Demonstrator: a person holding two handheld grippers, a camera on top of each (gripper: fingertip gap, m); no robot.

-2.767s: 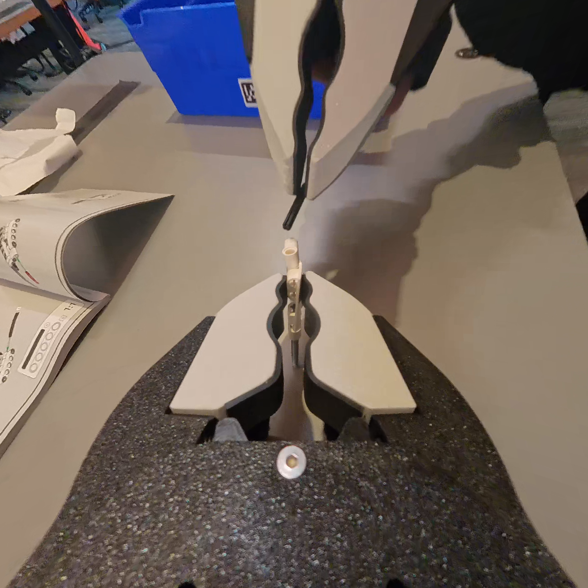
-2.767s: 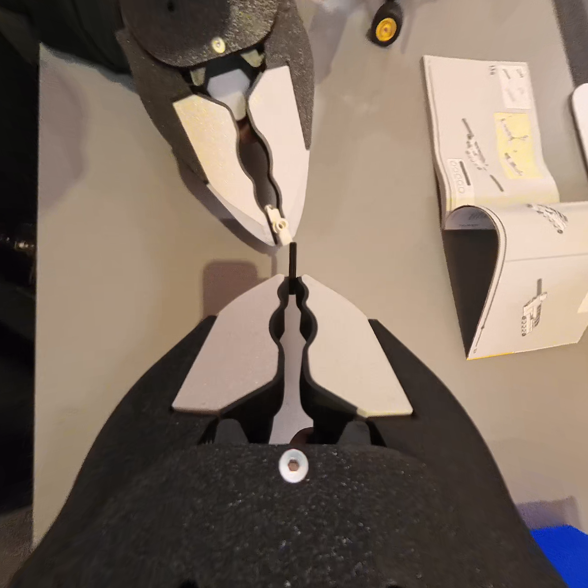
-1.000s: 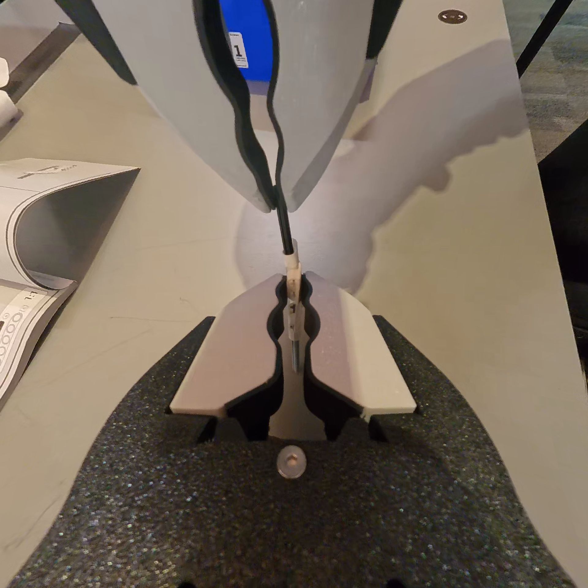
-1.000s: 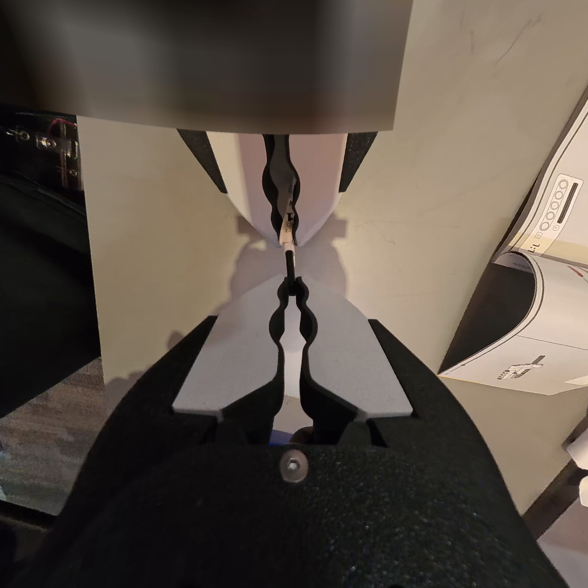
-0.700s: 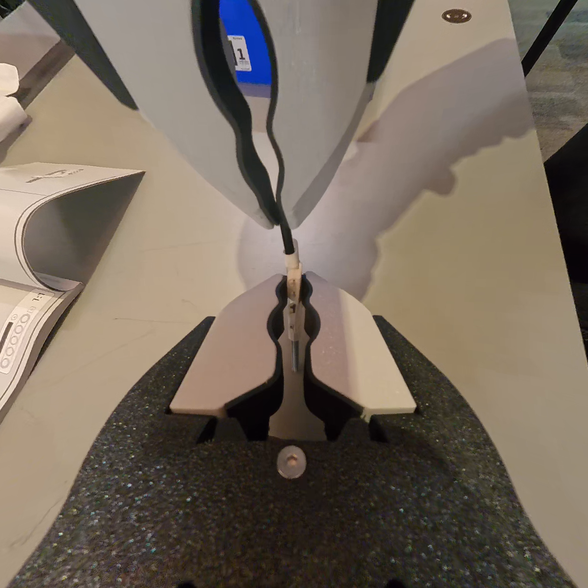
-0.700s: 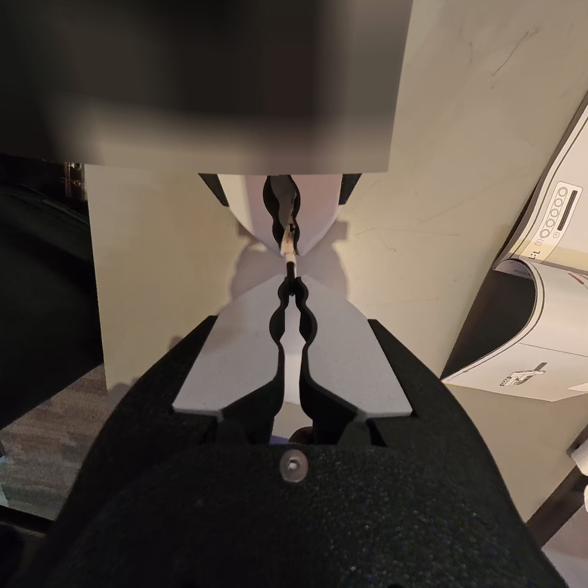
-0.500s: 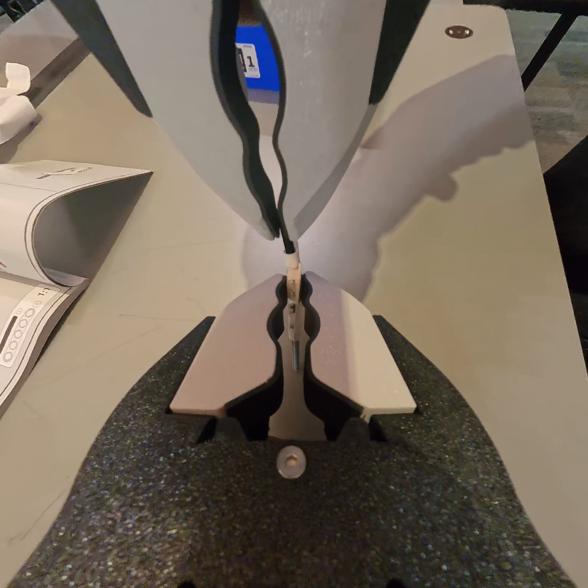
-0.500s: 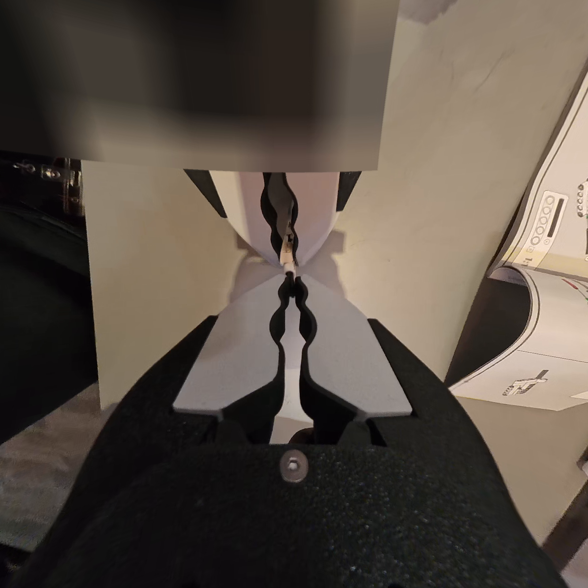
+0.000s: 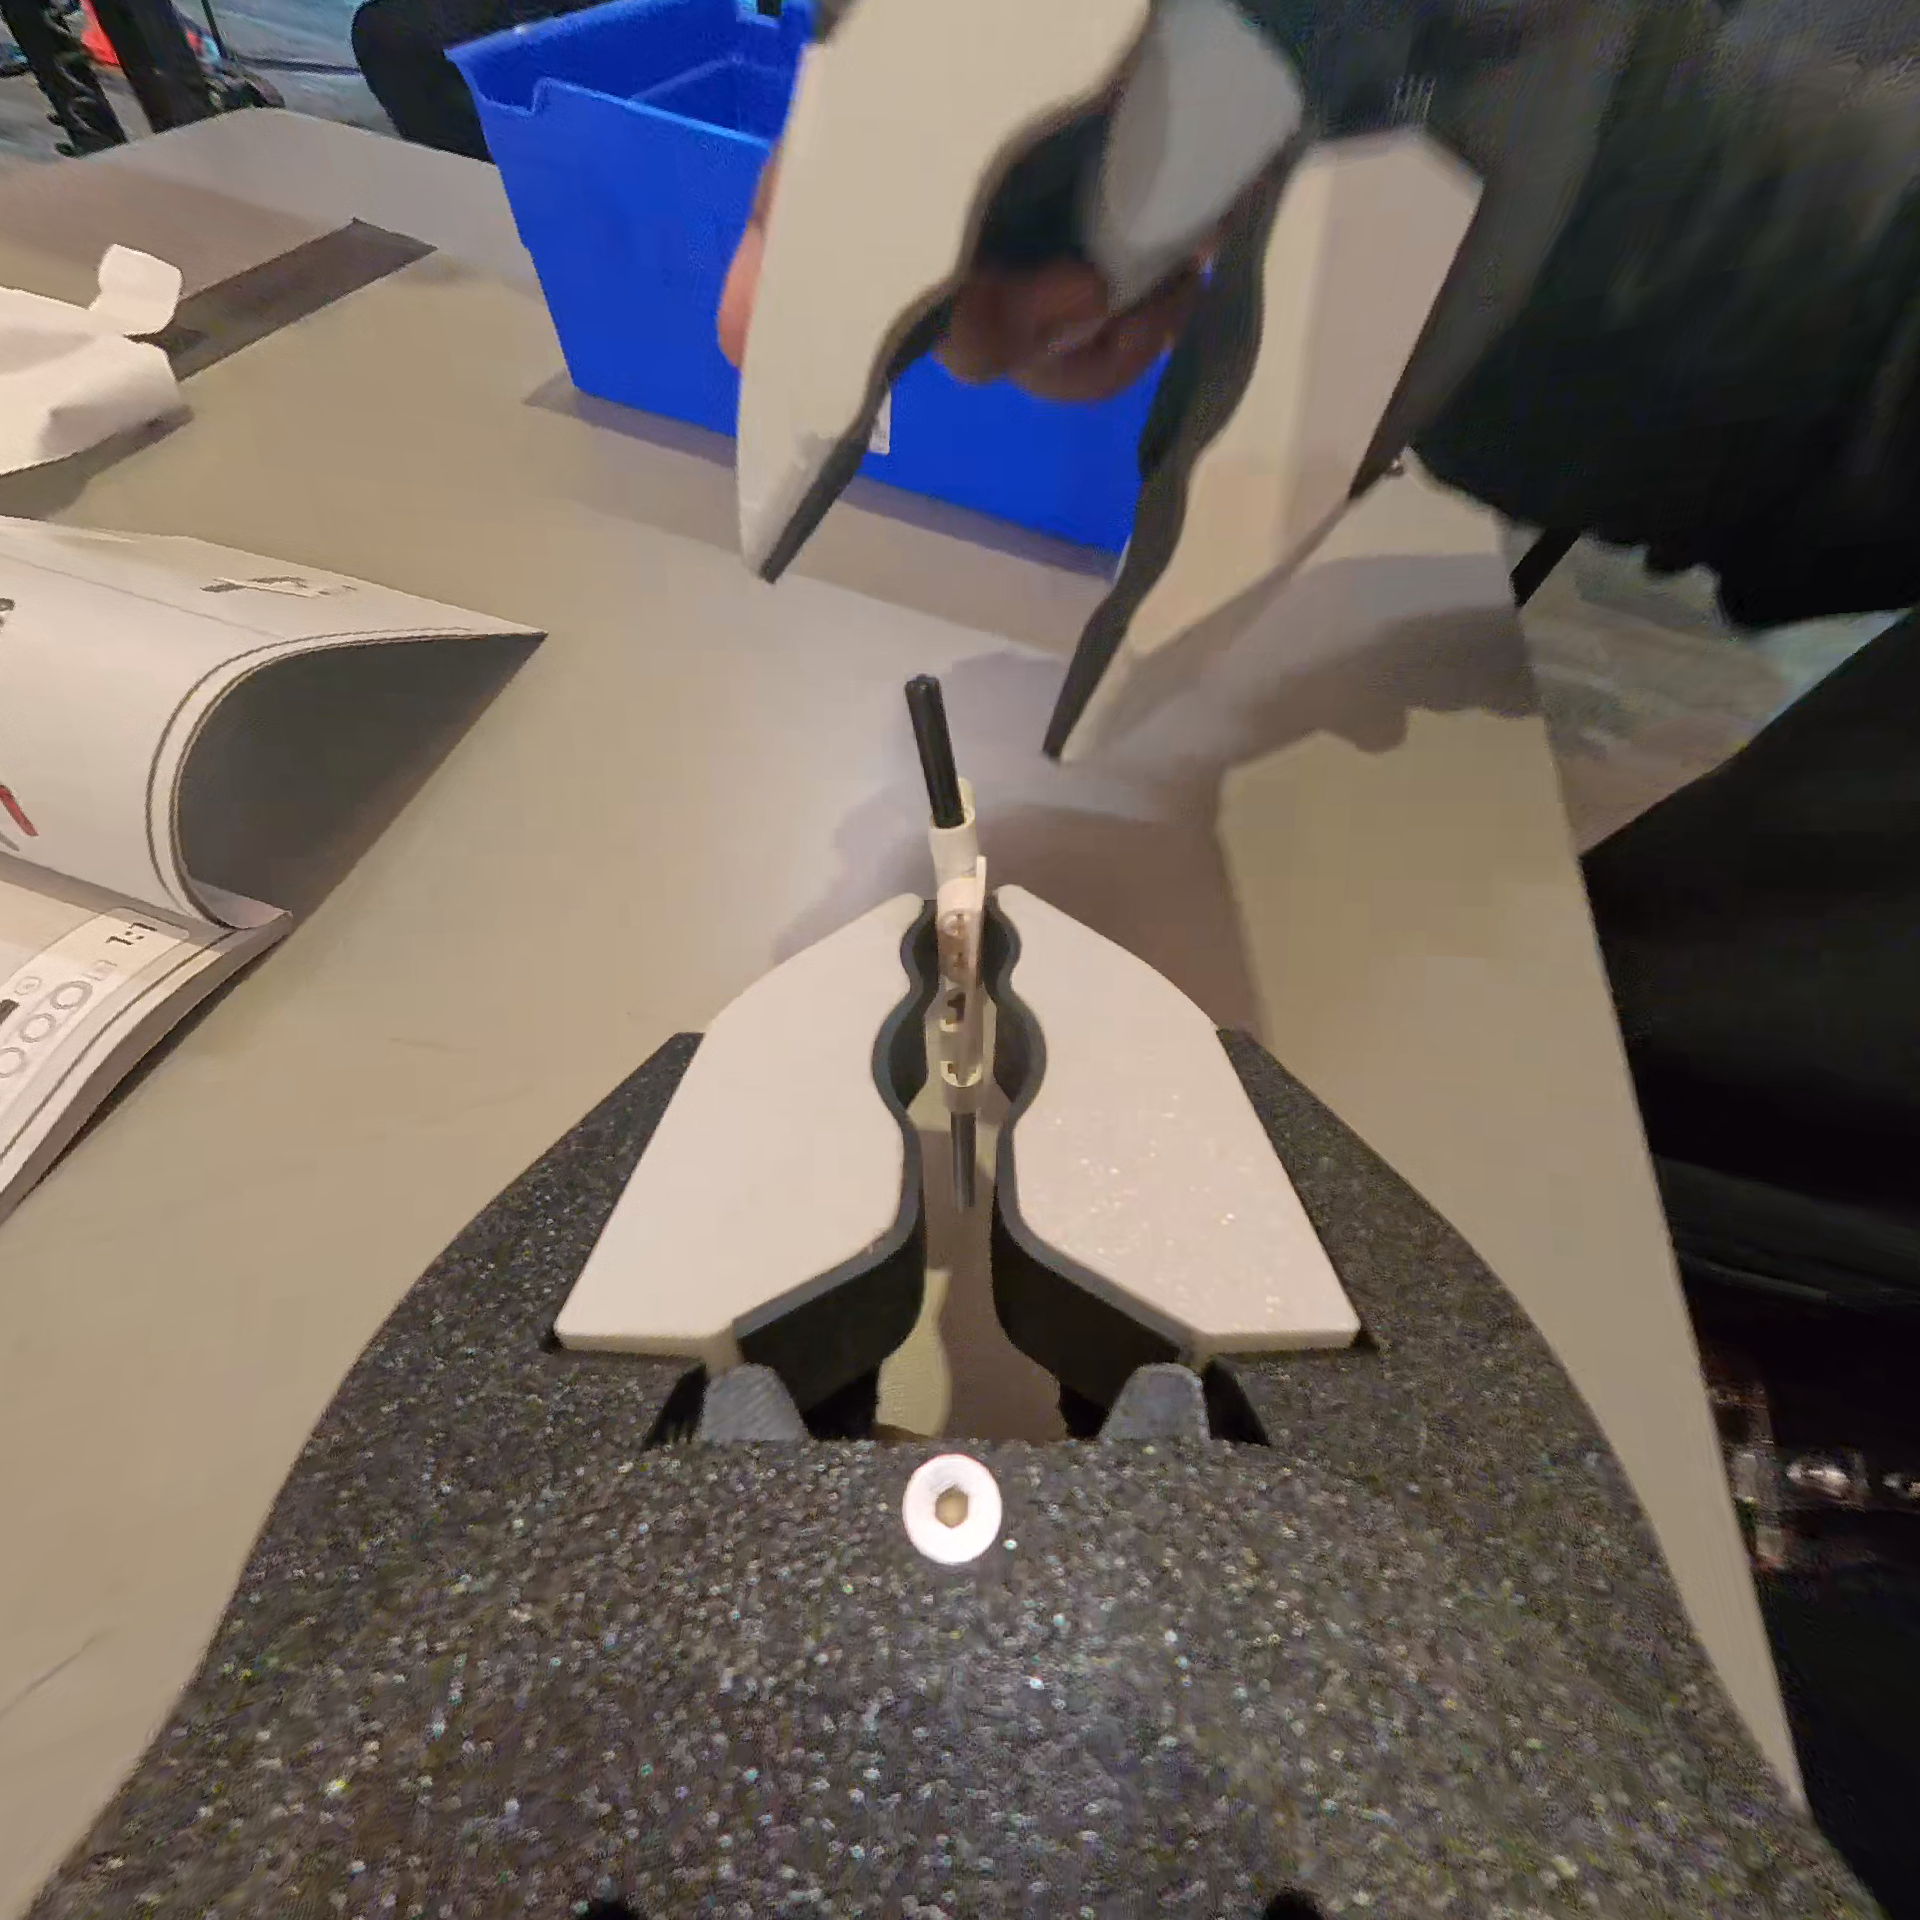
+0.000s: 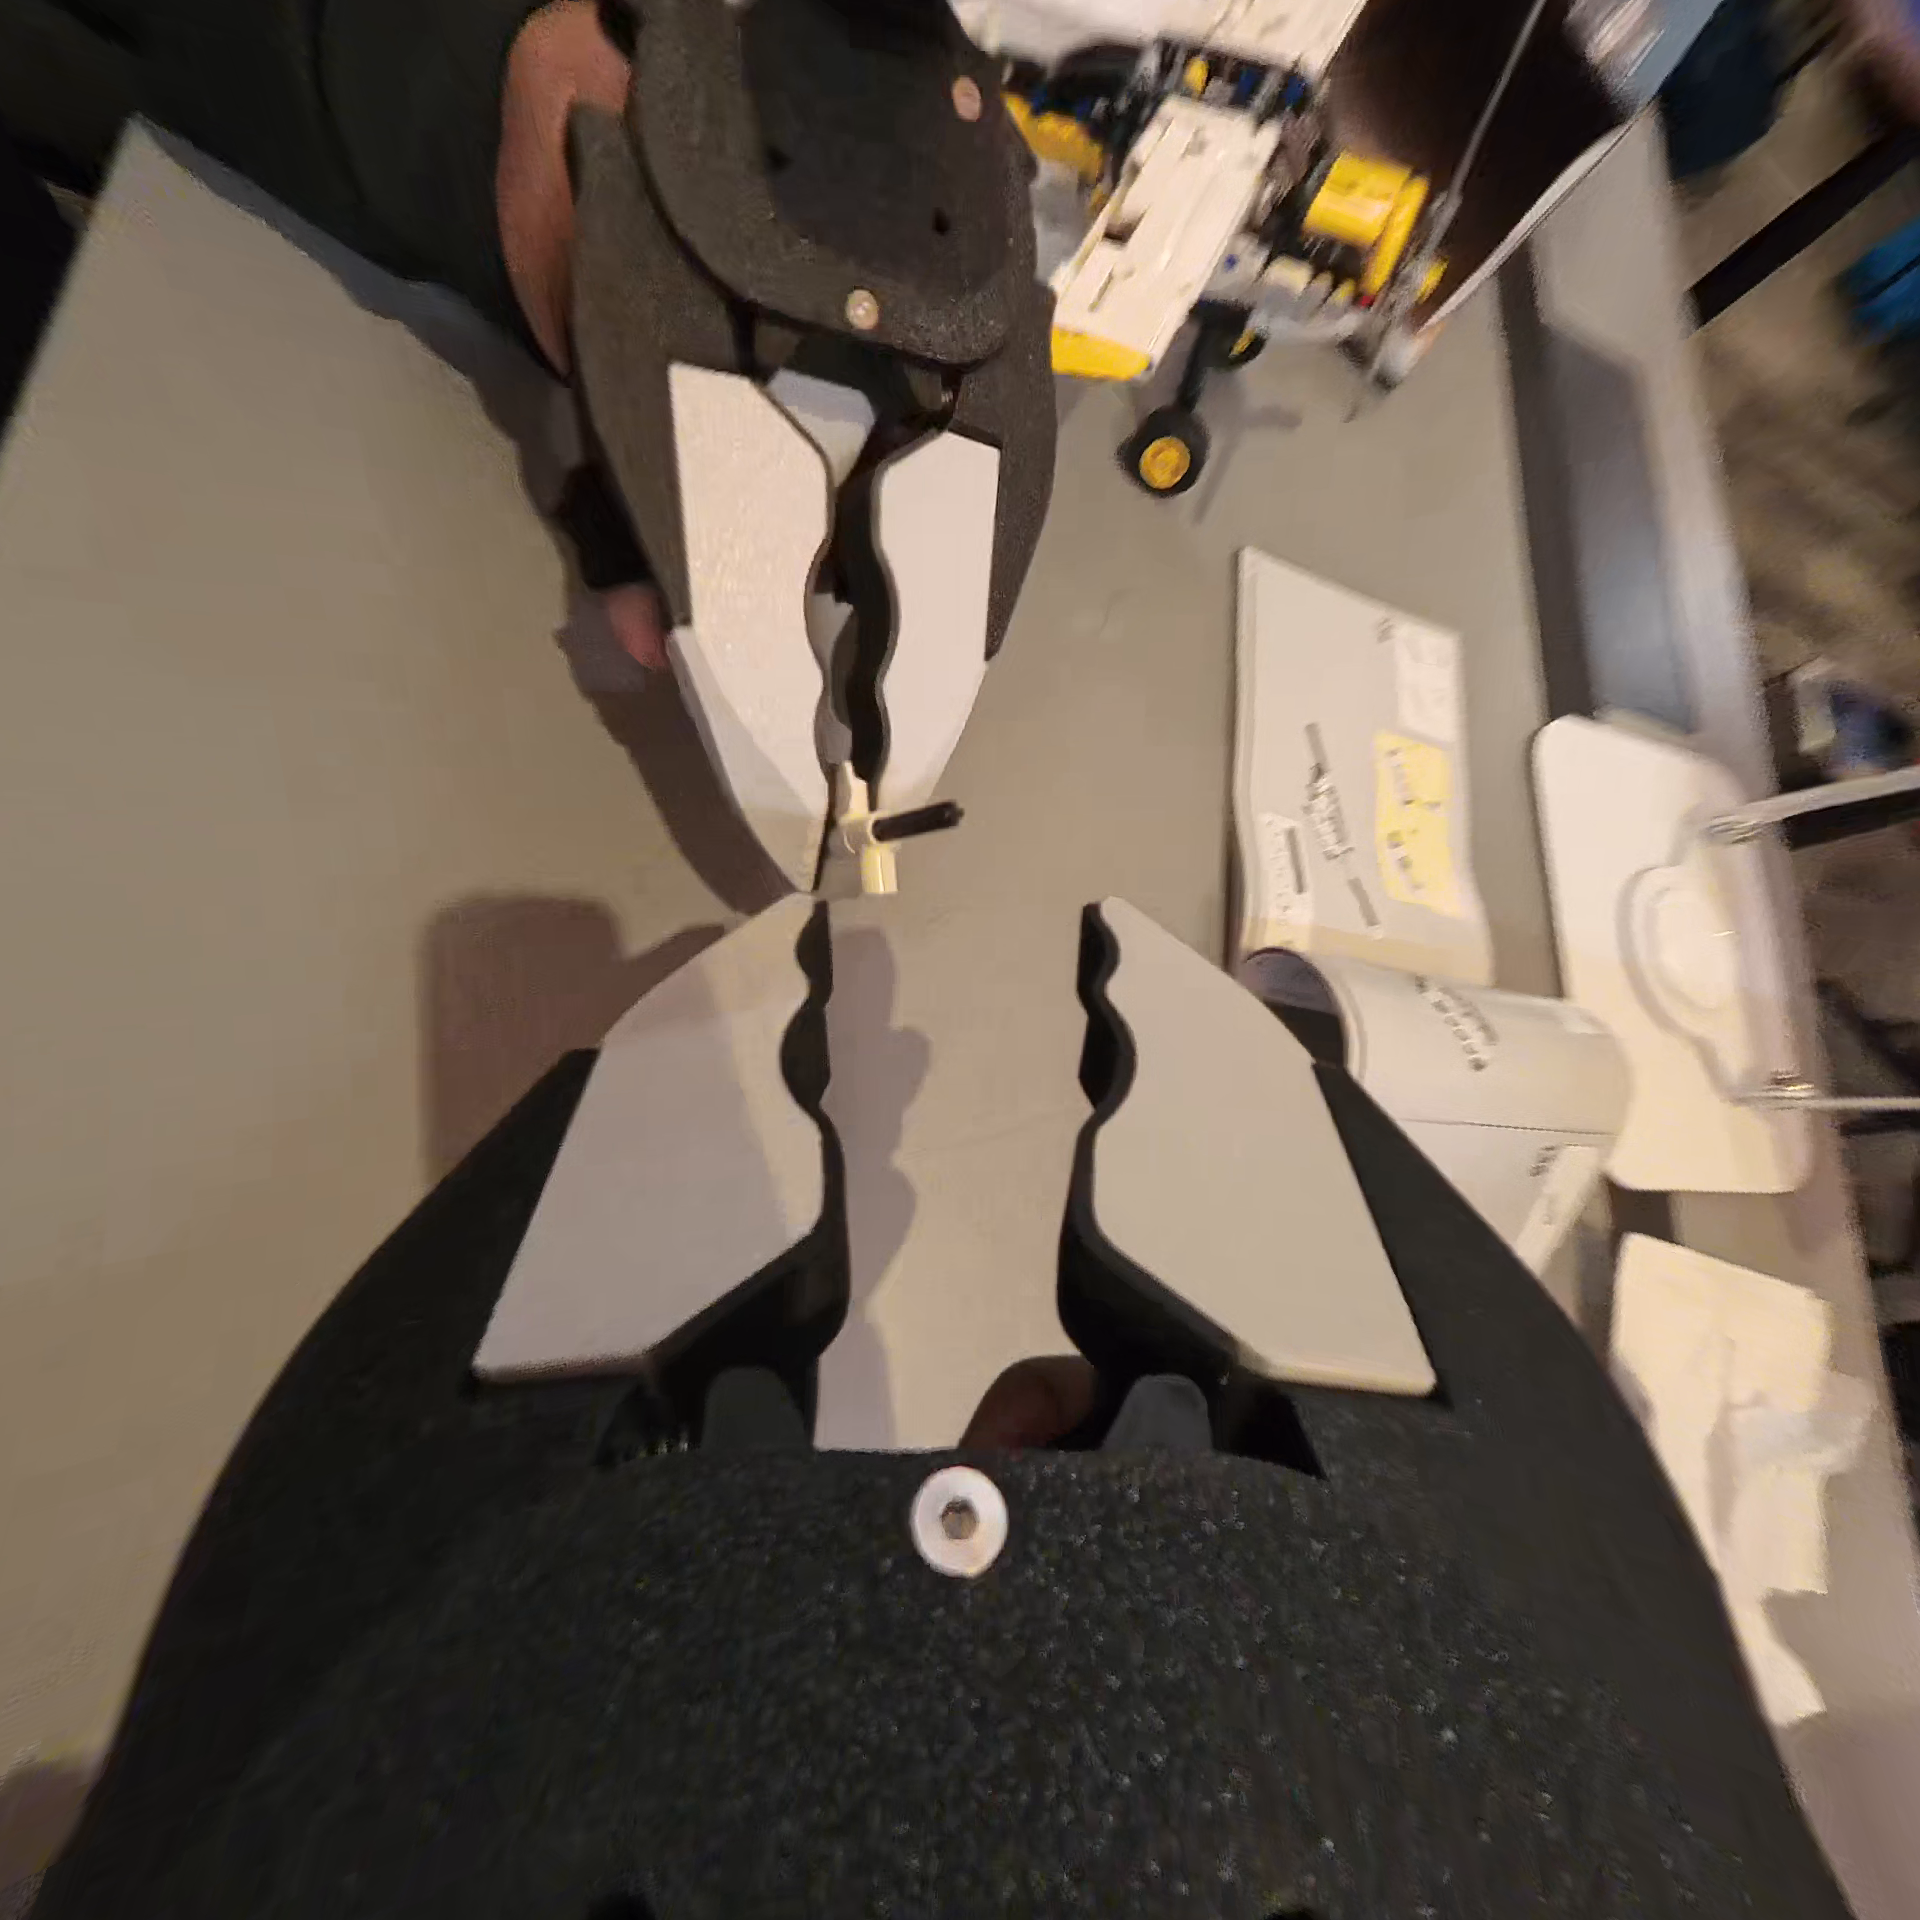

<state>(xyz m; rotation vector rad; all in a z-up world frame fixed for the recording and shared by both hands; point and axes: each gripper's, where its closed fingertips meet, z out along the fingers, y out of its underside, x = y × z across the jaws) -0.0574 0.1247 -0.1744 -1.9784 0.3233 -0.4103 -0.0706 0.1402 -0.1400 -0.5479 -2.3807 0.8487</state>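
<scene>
A: Biggest first. Grey table [image 9: 520,810], blue bin [image 9: 644,229] at the far side, open instruction booklet [image 9: 156,748] on the left, and a yellow-and-white brick-built vehicle [image 10: 1226,208] at the far edge in the right wrist view.

B: What changed?

A: The right gripper [image 9: 904,655] was pinched shut on the black rod a second ago. Now its fingers stand wide apart with nothing between them, and it sits clear of the part.

B: And the rod?

A: The black rod [image 9: 935,748] stays plugged into the cream connector piece [image 9: 961,935], so the join looks made. That's my read, not certain.

B: Left gripper?

A: The left gripper [image 9: 961,914] is clamped on the cream connector piece, pads pressing both sides, held above the table.

B: How does the part look?

A: Slim cream beam with small holes, tube end on top. The rod sticks out of the tube, slightly tilted. A thin dark pin [image 9: 964,1153] hangs from the lower end.
</scene>
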